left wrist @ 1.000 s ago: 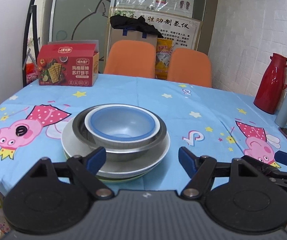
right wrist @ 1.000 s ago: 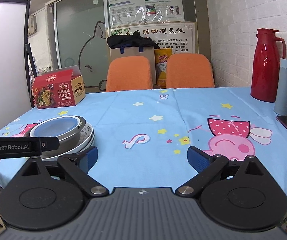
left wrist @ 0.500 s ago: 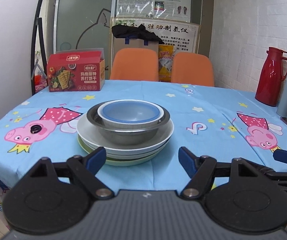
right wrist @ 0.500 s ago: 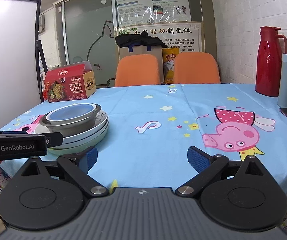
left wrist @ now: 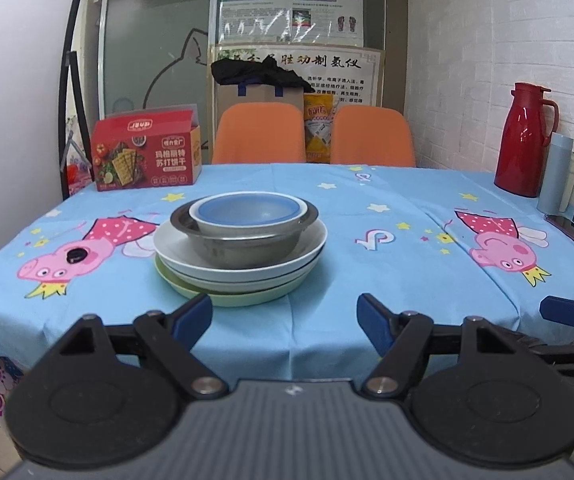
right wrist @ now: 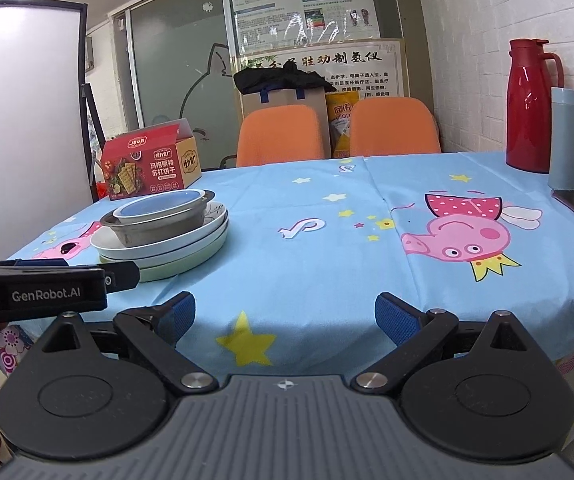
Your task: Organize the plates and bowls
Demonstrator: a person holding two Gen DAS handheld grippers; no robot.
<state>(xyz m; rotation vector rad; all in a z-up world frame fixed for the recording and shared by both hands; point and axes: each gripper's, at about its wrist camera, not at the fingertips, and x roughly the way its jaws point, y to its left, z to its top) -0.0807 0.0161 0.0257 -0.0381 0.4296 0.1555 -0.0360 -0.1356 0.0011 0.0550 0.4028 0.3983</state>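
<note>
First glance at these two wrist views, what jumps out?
The stack of dishes near the table's front edge: a blue-lined bowl nested in a steel bowl, on white plates over a pale green one. Behind it on the left sits a red cracker box; a red thermos jug stands at the far right by the brick wall. Both grippers, left and right, hang open and empty at the near edge.

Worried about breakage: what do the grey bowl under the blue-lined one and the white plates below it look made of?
Grey bowl: probably stainless steel, with a dull brushed metallic sheen. White plates: likely glazed ceramic, glossy with dark rim lines, though melamine can't be excluded.
</note>
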